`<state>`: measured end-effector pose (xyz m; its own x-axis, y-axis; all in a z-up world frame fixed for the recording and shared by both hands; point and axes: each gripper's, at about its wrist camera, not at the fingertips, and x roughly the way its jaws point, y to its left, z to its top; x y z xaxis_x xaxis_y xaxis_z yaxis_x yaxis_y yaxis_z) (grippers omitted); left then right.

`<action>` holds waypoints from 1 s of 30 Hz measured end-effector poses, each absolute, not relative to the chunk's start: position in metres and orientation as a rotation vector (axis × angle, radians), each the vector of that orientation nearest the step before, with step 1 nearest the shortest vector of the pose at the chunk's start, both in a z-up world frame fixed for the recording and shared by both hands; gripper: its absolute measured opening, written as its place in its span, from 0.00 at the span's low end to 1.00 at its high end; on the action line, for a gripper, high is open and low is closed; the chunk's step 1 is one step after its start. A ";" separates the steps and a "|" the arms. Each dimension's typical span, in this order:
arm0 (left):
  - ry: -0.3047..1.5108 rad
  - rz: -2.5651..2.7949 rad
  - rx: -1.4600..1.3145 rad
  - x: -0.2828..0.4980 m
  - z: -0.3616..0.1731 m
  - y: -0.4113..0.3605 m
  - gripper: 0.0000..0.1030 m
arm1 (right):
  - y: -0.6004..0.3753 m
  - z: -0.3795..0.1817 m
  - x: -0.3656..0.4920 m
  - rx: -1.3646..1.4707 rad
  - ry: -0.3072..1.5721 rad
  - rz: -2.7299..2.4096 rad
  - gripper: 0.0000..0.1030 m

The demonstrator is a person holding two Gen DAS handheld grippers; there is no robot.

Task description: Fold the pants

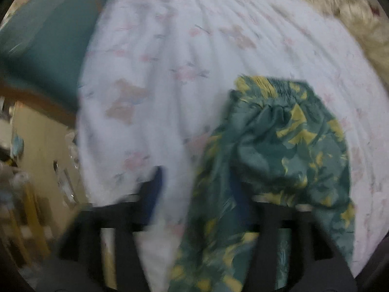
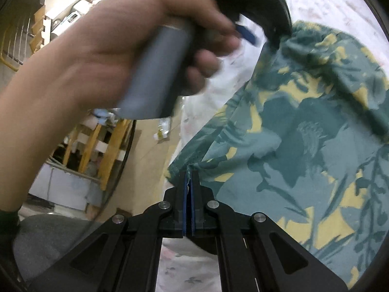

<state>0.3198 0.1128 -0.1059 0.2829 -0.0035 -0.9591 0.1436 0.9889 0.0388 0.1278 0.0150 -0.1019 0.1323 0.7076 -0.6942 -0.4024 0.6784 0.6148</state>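
Pants [image 1: 279, 146] lie bunched on the bed [image 1: 170, 48], waistband end away from the bed's edge. Light, limp, slippery-looking fabric; best gripped at hems or waistband. Right tongs [image 2: 188, 177] are clamped on a pants edge; left tongs [image 1: 197, 185] gape wide, holding nothing.

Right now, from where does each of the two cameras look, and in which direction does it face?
Left wrist: on the left gripper, looking steeply down at the white flowered bedsheet and the green-and-yellow patterned pants; its open black fingers show.
Right wrist: on the right gripper, looking slantwise across the pants; its jaws are shut on a cloth edge, and the person's left hand shows.
Shared: pants, bedsheet, left gripper.
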 end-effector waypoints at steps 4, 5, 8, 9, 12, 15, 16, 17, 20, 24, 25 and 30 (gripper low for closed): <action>1.249 -0.086 0.044 0.281 -0.074 0.155 0.78 | 0.043 -0.103 0.121 0.288 1.181 0.886 0.02; 1.269 -0.085 0.005 0.268 -0.073 0.168 0.78 | 0.048 -0.105 0.121 0.284 1.183 0.889 0.02; 1.351 -0.083 -0.036 0.242 -0.089 0.186 0.78 | 0.057 -0.123 0.129 0.327 1.229 0.921 0.08; 1.371 -0.084 -0.034 0.238 -0.095 0.188 0.78 | 0.057 -0.128 0.130 0.337 1.248 0.924 0.11; 1.419 -0.133 -0.042 0.217 -0.112 0.185 0.78 | 0.052 -0.124 0.122 0.356 1.269 0.955 0.55; 1.473 -0.190 -0.025 0.202 -0.128 0.172 0.77 | 0.021 -0.107 0.102 0.358 1.209 0.952 0.80; 1.482 -0.209 0.014 0.196 -0.131 0.165 0.77 | 0.001 -0.101 0.096 0.364 1.198 0.938 0.80; 1.490 -0.219 0.059 0.192 -0.134 0.159 0.77 | -0.023 -0.097 0.091 0.383 1.189 0.908 0.80; 1.507 -0.191 0.157 0.180 -0.145 0.150 0.75 | -0.102 -0.087 0.080 0.465 1.127 0.769 0.80; 1.561 -0.248 0.234 0.163 -0.160 0.132 0.58 | -0.207 -0.105 0.081 0.611 1.106 0.456 0.80; 1.572 -0.257 0.253 0.160 -0.163 0.128 0.54 | -0.227 -0.112 0.080 0.650 1.126 0.405 0.80; 1.589 -0.304 0.293 0.149 -0.162 0.113 0.15 | -0.236 -0.157 0.082 0.756 1.266 0.405 0.80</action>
<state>0.1490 0.1131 -0.1617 -0.0389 0.0002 -0.9992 0.3694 0.9292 -0.0142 0.0822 -0.2360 -0.1571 0.2762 0.6567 -0.7018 0.1279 0.6986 0.7040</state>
